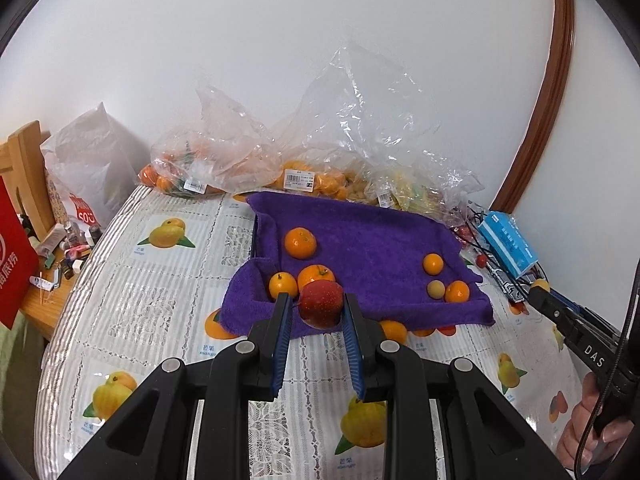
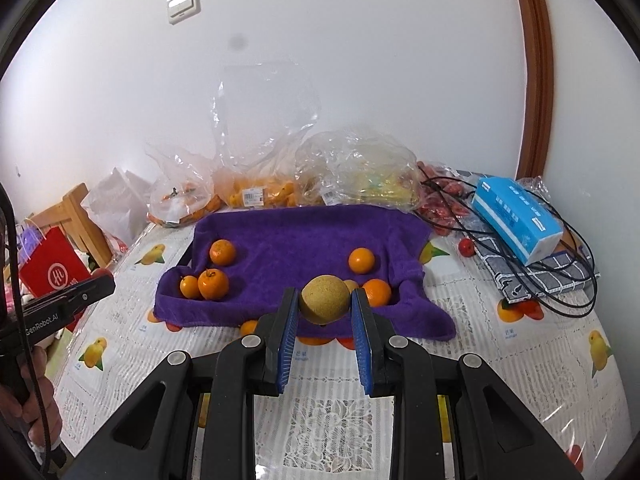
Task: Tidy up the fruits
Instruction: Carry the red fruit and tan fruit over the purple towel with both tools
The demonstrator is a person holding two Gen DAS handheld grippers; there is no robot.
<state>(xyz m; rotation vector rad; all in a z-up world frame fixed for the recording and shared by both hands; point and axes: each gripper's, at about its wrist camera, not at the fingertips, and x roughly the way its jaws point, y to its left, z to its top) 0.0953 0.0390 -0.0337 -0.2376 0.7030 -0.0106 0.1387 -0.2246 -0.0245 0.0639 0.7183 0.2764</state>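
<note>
My left gripper is shut on a red apple, held just in front of the near edge of a tray lined with a purple towel. My right gripper is shut on a tan-yellow pear, held over the towel's near edge. On the towel lie several oranges, among them one at the back left, two at the front left and one at the right, plus a small tan fruit.
Clear plastic bags of fruit line the wall behind the tray. A blue tissue box, black cables and a checked cloth lie at the right. Small red fruits sit near them. A wooden chair and red bag stand left.
</note>
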